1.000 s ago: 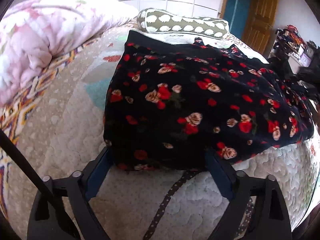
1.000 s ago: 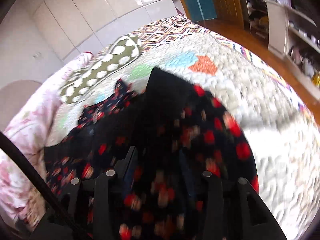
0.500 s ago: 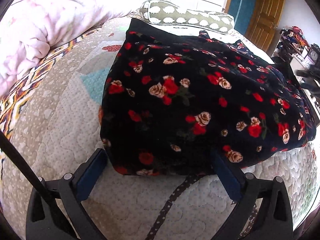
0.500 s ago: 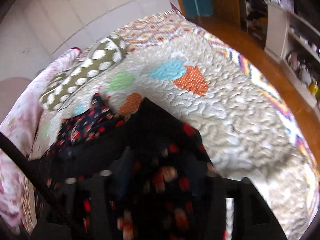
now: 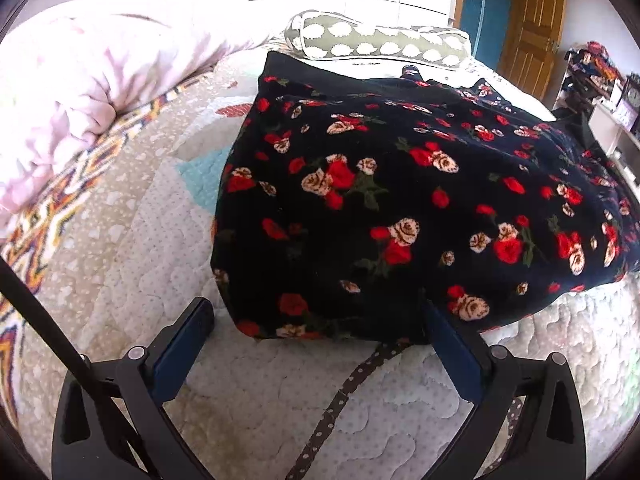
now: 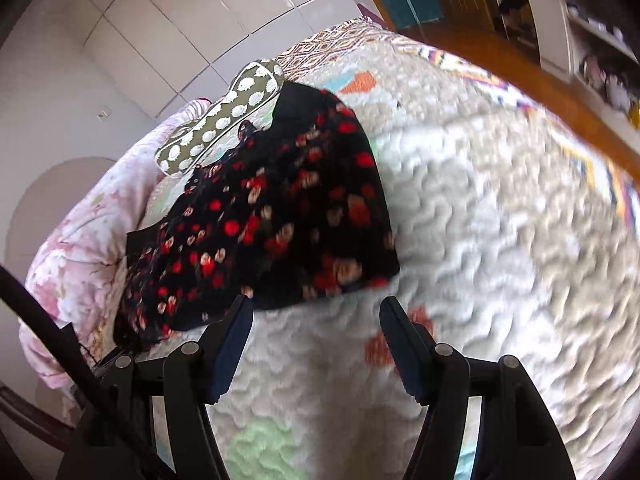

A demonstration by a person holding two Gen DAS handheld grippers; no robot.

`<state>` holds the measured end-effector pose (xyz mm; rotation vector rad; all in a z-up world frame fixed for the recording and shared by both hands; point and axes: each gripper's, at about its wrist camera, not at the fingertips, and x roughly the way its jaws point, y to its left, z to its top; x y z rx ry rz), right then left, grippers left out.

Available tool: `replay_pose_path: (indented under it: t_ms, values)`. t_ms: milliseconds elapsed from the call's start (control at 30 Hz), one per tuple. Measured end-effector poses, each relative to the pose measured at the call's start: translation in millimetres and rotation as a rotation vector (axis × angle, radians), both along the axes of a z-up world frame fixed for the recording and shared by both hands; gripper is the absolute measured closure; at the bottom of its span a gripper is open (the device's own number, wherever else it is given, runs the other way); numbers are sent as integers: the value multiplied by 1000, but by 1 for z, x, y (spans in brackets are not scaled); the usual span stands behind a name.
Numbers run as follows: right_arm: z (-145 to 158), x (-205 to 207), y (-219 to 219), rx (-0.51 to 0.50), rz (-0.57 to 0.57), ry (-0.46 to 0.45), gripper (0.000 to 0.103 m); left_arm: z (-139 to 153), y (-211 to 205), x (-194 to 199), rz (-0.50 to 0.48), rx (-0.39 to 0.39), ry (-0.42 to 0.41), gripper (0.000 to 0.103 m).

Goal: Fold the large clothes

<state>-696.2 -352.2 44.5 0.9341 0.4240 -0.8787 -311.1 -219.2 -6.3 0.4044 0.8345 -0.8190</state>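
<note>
Floral dress (image 5: 400, 208) lay folded on quilt (image 5: 120, 280), filling centre of left view. My left gripper (image 5: 320, 324) and right gripper (image 6: 316, 312) both gaped wide, empty. Looked between folds; next probably pinch near edge, fold again.

Before you, the quilted bed (image 5: 132, 264) bears a folded black floral garment (image 5: 400, 208) at centre, a green spotted pillow (image 5: 376, 40) at its far edge, a pink duvet (image 5: 80, 92) far left, and a dotted strap (image 5: 344, 396) near.
</note>
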Motion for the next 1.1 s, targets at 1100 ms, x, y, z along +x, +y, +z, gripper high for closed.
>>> replay_pose_path:
  t_ms: [1100]
  values:
    - [-39,14,1,-34,-53,-167,15,5,-13,-34,7,124,-280,0]
